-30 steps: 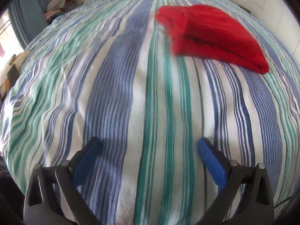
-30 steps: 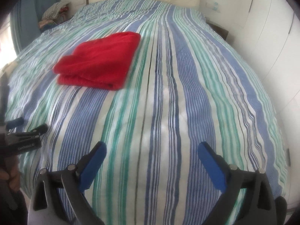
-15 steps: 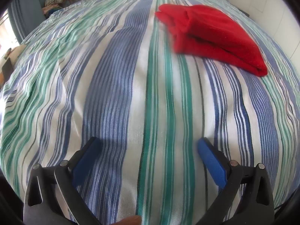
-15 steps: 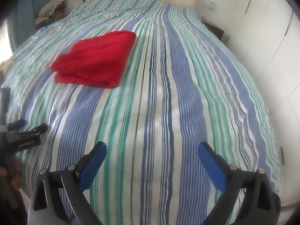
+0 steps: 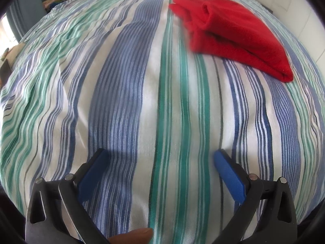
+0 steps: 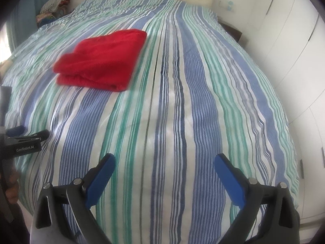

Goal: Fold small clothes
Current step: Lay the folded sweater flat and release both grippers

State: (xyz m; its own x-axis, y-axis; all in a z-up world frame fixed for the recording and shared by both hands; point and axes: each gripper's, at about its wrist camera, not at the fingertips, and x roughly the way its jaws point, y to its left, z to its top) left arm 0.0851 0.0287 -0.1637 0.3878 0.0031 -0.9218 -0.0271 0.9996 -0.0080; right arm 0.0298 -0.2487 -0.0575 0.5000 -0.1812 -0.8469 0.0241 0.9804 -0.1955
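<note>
One folded red garment [image 5: 233, 34] lies on one striped bed [image 5: 126, 101] — a single piece, no more. Two grippers show — the left gripper [image 5: 160, 158] and the right gripper [image 6: 164, 162] — each with two blue-padded fingers [image 5: 228, 174], four in all

Left hand-held gripper [image 5: 160, 158] lower and nearer the red folded garment [image 5: 229, 32]; fingertip [image 5: 140, 234] newly visible.
</note>
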